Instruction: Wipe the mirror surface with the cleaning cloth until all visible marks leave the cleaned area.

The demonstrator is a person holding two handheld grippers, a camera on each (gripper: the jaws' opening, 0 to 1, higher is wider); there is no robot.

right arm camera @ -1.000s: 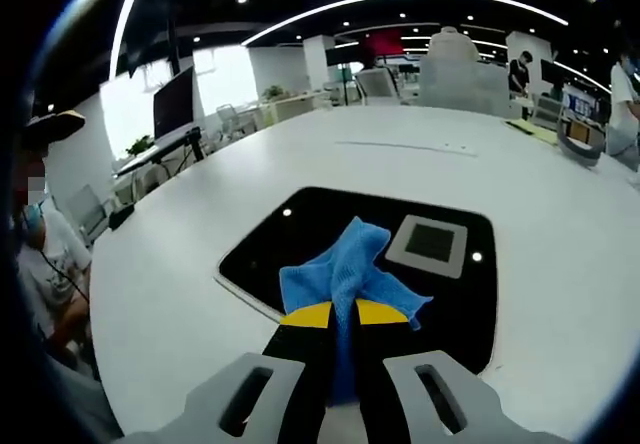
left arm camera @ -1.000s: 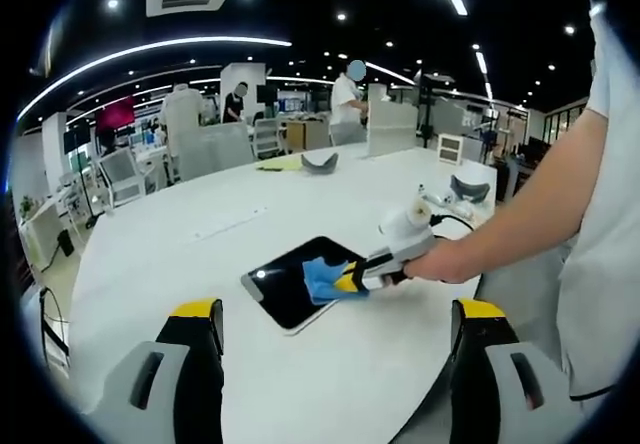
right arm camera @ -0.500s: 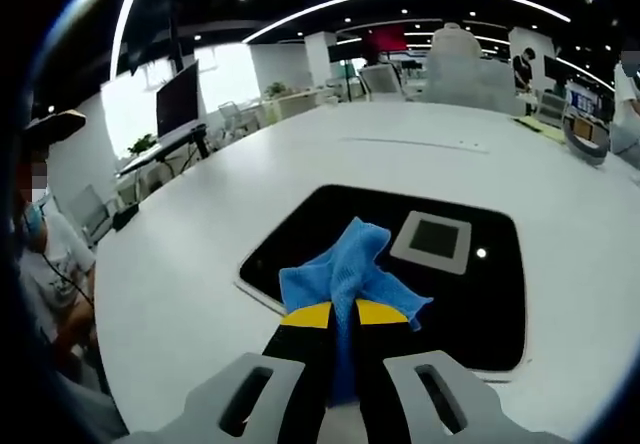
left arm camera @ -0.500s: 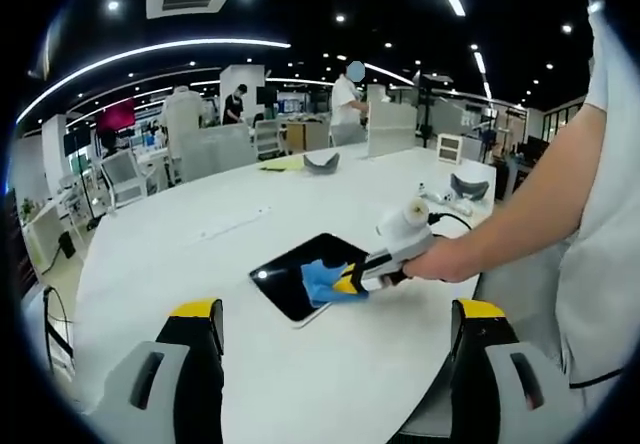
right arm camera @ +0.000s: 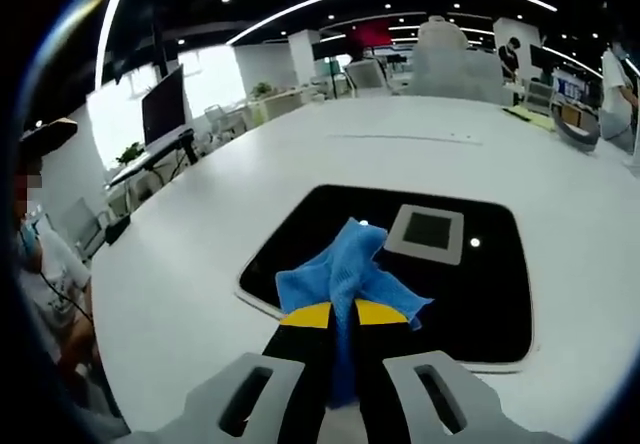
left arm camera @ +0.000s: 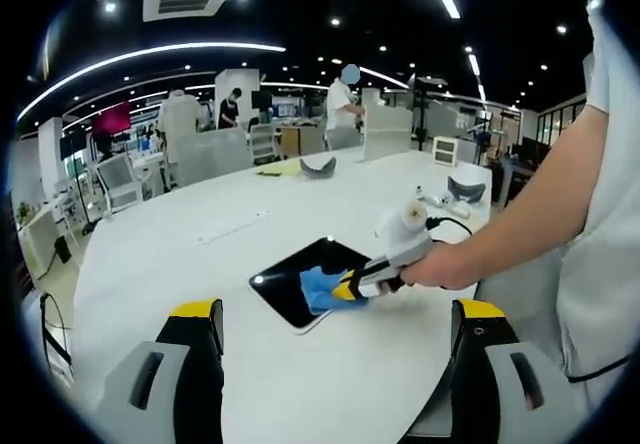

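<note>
The right gripper (right arm camera: pixel 343 314), fingers clamping the soft, bunched blue cleaning cloth (right arm camera: pixel 345 276), is pressing it onto the dark rectangular mirror (right arm camera: pixel 470 294) (slippery, fragile) lying on the white desk (right arm camera: pixel 180 284); the left gripper (left arm camera: pixel 335 314) is hovering, fingers parted.

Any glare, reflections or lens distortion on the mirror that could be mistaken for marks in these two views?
Right gripper view: the mirror looks black, reflecting a square ceiling vent and small light dots; the blue cloth in the right tool is sharp. Left gripper view: fisheye bends the white table edge; one bright glint near the mirror's corner.
</note>
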